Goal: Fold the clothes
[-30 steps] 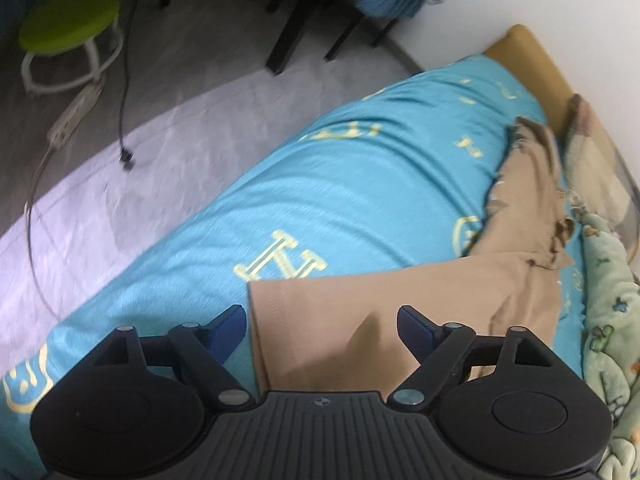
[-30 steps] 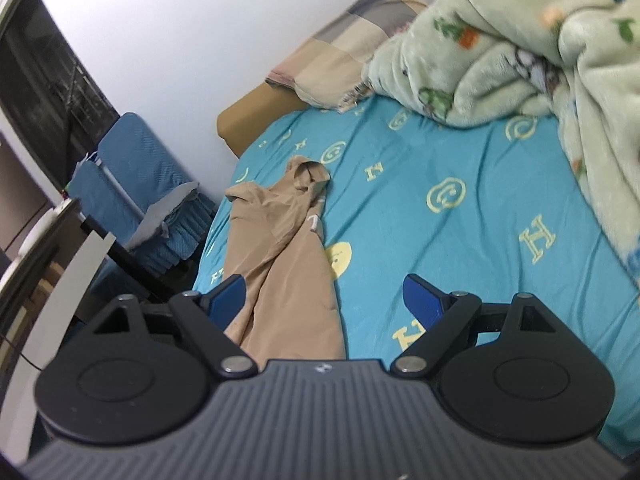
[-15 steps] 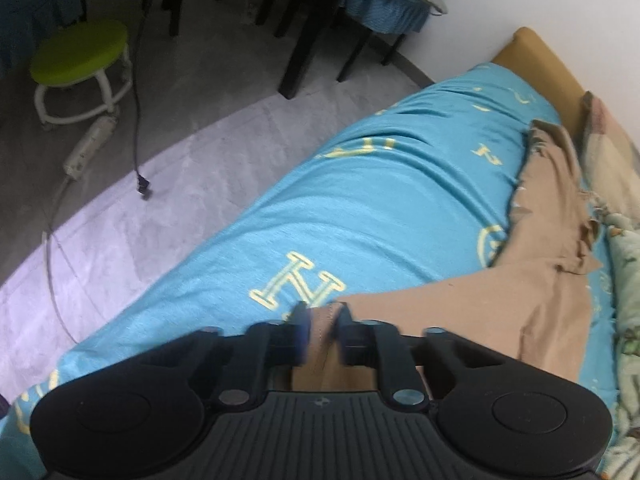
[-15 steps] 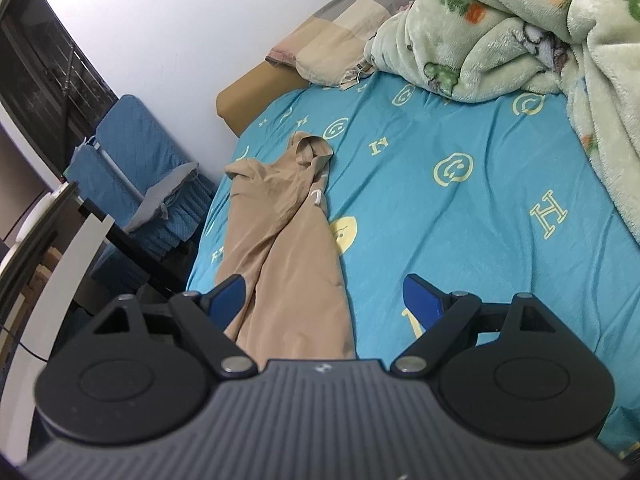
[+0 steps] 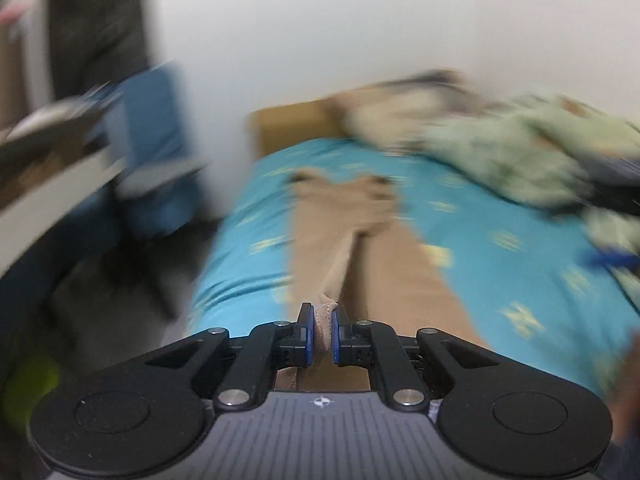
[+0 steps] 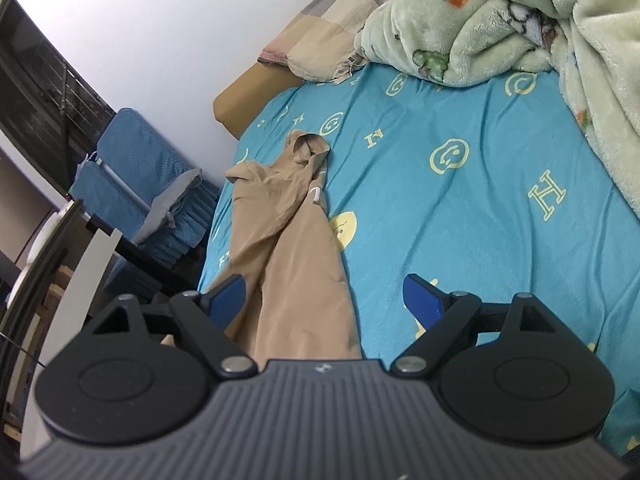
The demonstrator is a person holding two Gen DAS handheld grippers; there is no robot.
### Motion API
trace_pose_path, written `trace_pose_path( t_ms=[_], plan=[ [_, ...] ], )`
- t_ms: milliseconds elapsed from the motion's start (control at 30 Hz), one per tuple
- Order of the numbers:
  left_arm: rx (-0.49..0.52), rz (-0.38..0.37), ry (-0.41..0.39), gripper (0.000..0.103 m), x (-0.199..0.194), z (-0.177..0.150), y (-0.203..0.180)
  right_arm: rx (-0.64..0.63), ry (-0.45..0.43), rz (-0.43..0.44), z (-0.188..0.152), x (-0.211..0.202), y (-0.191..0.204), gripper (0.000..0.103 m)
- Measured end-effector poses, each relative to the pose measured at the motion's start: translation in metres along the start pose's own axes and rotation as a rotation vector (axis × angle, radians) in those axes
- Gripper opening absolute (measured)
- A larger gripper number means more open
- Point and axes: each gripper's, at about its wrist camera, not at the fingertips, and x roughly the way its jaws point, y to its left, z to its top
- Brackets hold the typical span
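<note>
A tan garment (image 6: 292, 248) lies lengthwise along the left side of the turquoise bed sheet (image 6: 440, 220), bunched at its far end. In the blurred left wrist view my left gripper (image 5: 323, 328) has its jaws closing, and a fold of the tan garment's (image 5: 380, 272) near edge is pinched between the blue pads and lifted into a ridge. My right gripper (image 6: 324, 296) hangs open above the garment's near end, one blue finger (image 6: 228, 292) over its left edge and the other over bare sheet. Nothing is between the right fingers.
A green patterned blanket (image 6: 500, 20) is heaped at the back right, with a checked pillow (image 6: 328, 28) against the tan bed end (image 6: 244, 96). Blue chairs (image 6: 132, 160) and a dark table stand off the bed's left side.
My left gripper shut on the garment's edge, then rose and rolled, so its view swung from the floor side to along the bed. The right gripper stayed open and nearly still.
</note>
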Motion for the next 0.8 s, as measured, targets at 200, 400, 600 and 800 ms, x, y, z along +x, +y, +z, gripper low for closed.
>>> trace_pose_path(
  t_ms=[200,400,600,800],
  plan=[
    [0.005,-0.210,0.225,0.013,0.030,-0.009,-0.014,0.017,0.032,0.004,-0.001,0.005,-0.003,0.087],
    [-0.270,-0.349,0.339,0.052,0.049,-0.007,0.039,0.056,0.082,0.009,-0.004,0.014,-0.009,0.087],
    [-0.476,-0.227,0.367,0.071,0.099,-0.012,0.097,0.186,0.249,0.094,-0.019,0.043,-0.024,0.084],
    [-0.651,-0.159,0.532,0.073,0.158,-0.046,0.128,0.215,0.386,0.007,-0.041,0.080,-0.030,0.074]
  ],
)
